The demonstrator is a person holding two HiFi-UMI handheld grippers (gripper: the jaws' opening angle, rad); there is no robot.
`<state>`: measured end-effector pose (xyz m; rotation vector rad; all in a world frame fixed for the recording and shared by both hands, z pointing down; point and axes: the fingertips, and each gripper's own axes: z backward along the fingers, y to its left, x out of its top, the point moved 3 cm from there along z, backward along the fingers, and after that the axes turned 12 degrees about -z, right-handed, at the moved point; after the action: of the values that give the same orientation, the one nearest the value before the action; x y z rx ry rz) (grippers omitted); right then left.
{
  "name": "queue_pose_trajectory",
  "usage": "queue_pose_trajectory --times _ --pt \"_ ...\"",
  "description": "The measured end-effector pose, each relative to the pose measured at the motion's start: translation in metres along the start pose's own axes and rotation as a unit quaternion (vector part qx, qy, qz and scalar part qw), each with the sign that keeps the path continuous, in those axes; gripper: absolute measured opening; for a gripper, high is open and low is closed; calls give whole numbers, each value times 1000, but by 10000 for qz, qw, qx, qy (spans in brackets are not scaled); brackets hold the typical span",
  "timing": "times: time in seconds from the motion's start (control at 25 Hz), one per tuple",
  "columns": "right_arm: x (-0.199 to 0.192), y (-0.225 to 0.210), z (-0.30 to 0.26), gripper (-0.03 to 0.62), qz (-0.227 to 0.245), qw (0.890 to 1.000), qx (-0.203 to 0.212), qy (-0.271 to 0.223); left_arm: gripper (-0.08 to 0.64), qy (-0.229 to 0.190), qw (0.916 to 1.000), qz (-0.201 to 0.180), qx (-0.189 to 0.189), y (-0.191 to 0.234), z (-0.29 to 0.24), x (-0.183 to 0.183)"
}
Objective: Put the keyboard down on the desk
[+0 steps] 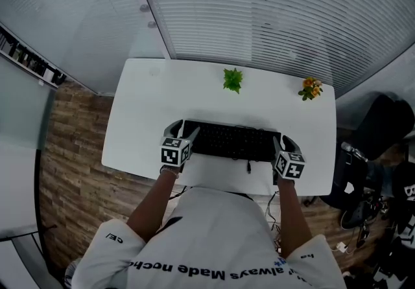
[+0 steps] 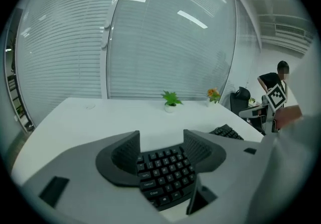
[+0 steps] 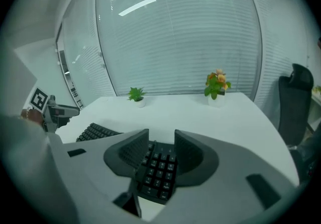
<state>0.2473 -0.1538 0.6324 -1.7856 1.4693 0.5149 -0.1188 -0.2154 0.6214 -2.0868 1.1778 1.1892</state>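
Note:
A black keyboard (image 1: 233, 142) lies lengthwise on the white desk (image 1: 149, 113), close to its near edge. My left gripper (image 1: 183, 131) is at the keyboard's left end. In the left gripper view its jaws (image 2: 161, 140) stand apart around that end (image 2: 163, 175), and I see no pad pressing. My right gripper (image 1: 283, 145) is at the right end. In the right gripper view its jaws (image 3: 161, 137) are much narrower, and the number-pad end (image 3: 158, 170) fills the gap, with the pads against it.
A small green plant (image 1: 233, 79) and a pot of orange flowers (image 1: 311, 88) stand along the desk's far edge by the blinds. A short cable (image 1: 248, 166) hangs from the keyboard's near side. A dark office chair (image 1: 382, 126) is right of the desk.

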Motion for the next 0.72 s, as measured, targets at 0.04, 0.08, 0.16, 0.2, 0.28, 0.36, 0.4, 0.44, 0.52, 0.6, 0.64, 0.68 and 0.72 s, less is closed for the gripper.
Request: queue_pose_trajectory --times 0.04,0.08,0.16,0.2,0.28,0.36,0.4,0.44,0.52,0.6,0.64,0.68,0.72 --pt "6 7 5 164 76 9999 92 -84 286 -158 9999 -50 -10 -3 6 11" --pt "12 13 8 152 162 9995 196 -165 264 -311 9995 -109 -26 -6 11 22" --pt "25 27 17 126 370 9980 394 -341 233 -599 9978 -265 -70 -13 22 44" --pt "32 34 23 115 471 9968 470 -435 217 -741 9966 -350 -94 -17 27 54" --pt "48 49 36 98 635 9943 595 -617 189 -1023 9934 -488 -150 -25 39 75" --pt "63 63 50 83 753 9917 696 -778 149 -1282 9900 -544 -213 -31 51 93" --pt "69 69 58 75 805 9902 746 -864 134 -1398 9883 -554 -241 -34 57 102" --pt "76 76 66 71 858 9885 803 -954 123 -1509 9866 -567 -259 -36 64 110" --pt "87 89 82 63 973 9845 929 -1122 110 -1739 9825 -610 -279 -43 77 127" --pt "97 100 98 60 1069 9809 1046 -1247 95 -1977 9779 -599 -315 -51 91 142" --pt "101 105 105 58 1094 9793 1104 -1296 86 -2091 9756 -577 -339 -54 98 150" --pt "105 110 112 58 1111 9777 1165 -1347 82 -2196 9733 -564 -363 -58 104 157" --pt "109 115 118 57 1138 9758 1227 -1406 81 -2291 9710 -570 -385 -61 111 165"
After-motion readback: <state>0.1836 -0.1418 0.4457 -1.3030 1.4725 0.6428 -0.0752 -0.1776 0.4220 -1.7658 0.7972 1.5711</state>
